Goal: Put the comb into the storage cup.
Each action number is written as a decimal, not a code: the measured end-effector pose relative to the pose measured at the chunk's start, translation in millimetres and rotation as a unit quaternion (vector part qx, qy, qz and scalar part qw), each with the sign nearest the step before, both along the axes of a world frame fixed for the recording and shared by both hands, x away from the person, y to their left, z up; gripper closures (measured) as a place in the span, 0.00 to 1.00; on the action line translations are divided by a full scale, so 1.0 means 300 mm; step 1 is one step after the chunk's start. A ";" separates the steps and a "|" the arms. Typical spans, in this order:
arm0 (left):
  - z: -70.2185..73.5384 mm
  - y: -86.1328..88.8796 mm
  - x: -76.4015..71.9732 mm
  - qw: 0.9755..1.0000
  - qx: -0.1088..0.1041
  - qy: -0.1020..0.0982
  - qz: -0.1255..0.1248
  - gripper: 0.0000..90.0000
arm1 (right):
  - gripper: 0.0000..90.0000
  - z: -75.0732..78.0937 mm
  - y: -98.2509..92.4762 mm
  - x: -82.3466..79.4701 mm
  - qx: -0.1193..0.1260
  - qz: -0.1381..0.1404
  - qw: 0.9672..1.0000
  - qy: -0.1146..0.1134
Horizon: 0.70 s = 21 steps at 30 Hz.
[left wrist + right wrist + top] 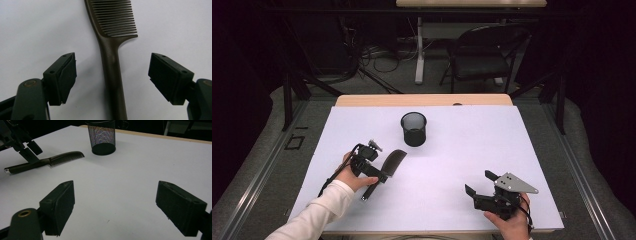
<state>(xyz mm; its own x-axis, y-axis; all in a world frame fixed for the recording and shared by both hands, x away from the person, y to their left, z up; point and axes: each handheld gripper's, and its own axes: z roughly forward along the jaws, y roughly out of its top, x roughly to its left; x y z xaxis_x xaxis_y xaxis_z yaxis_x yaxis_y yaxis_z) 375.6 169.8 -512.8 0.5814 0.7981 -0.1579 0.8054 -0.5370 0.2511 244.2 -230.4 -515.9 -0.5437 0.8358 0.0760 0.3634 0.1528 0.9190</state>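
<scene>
comb [393,162]: flat on white table [452,150], left of middle, teeth end toward cup, handle toward near edge
cup [413,128]: black mesh, upright, behind comb, near but apart; inside not visible, contents cannot tell
path comb to cup: bare table between, nothing blocking
left gripper [381,175]: over comb handle, 2 jaws set 1 on each side of it; pads not touching handle in left gripper view [112,72], gaps on both sides; holding nothing
right gripper [478,183]: low over near right part of table, well apart from comb and cup; jaws spread wide, nothing between them, bare table under them
left hand [354,175]: white sleeve, wrapped around left gripper body
right hand [508,217]: at near edge, holding right gripper
beyond table: dark chair [484,52], cables on floor [377,55], grey table leg [419,50]
</scene>
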 end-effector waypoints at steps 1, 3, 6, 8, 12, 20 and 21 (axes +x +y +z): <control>0.000 0.000 0.000 1.000 0.000 0.000 0.000 0.25 | 0.17 0.000 0.000 0.000 0.000 0.000 1.000 0.000; -0.005 -0.002 0.001 1.000 0.000 0.001 0.003 0.25 | 0.17 -0.001 0.000 0.001 -0.002 0.000 1.000 0.000; -0.007 -0.002 0.005 1.000 0.002 0.002 0.003 0.26 | 0.17 -0.001 0.001 0.001 -0.002 0.001 1.000 0.000; -0.008 -0.002 0.006 1.000 0.000 0.005 0.005 0.27 | 0.17 -0.001 0.001 0.001 -0.002 0.001 1.000 0.000; -0.013 -0.006 0.004 1.000 -0.006 0.007 0.007 0.31 | 0.17 -0.002 0.001 0.001 -0.003 0.001 1.000 0.000; -0.019 -0.015 0.002 1.000 -0.005 0.011 0.011 0.39 | 0.17 -0.002 0.001 0.001 -0.004 0.000 1.000 0.001; -0.021 -0.017 0.002 1.000 -0.004 0.011 0.012 0.39 | 0.17 -0.003 0.001 0.002 -0.003 0.000 1.000 0.001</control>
